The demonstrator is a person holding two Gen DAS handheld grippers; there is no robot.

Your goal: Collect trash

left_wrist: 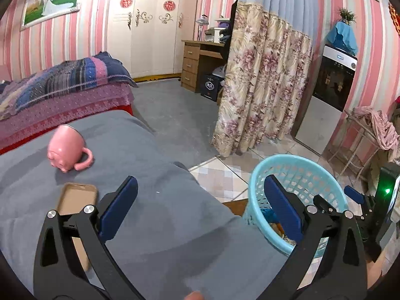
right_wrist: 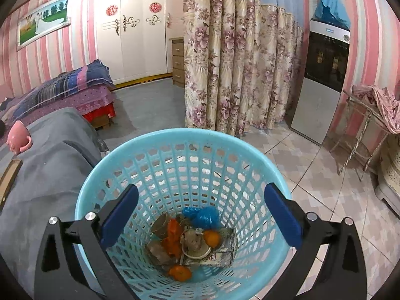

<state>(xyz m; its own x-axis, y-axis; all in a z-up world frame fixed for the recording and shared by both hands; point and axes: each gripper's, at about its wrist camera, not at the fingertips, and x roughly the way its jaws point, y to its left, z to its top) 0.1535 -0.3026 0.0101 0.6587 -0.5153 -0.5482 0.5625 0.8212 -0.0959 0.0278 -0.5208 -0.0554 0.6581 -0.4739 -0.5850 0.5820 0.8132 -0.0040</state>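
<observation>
A light blue plastic basket stands on the tiled floor beside a grey-covered surface. Inside lie orange peels, a blue wad, a paper cup and other scraps. My right gripper is open and empty, held right over the basket's mouth. My left gripper is open and empty, above the grey surface's edge, with the basket to its right. The right gripper shows at the far right in the left wrist view.
A pink mug lies on its side on the grey surface, next to a tan phone case. A bed with blankets is behind. A floral curtain, a water dispenser and a wire rack stand around.
</observation>
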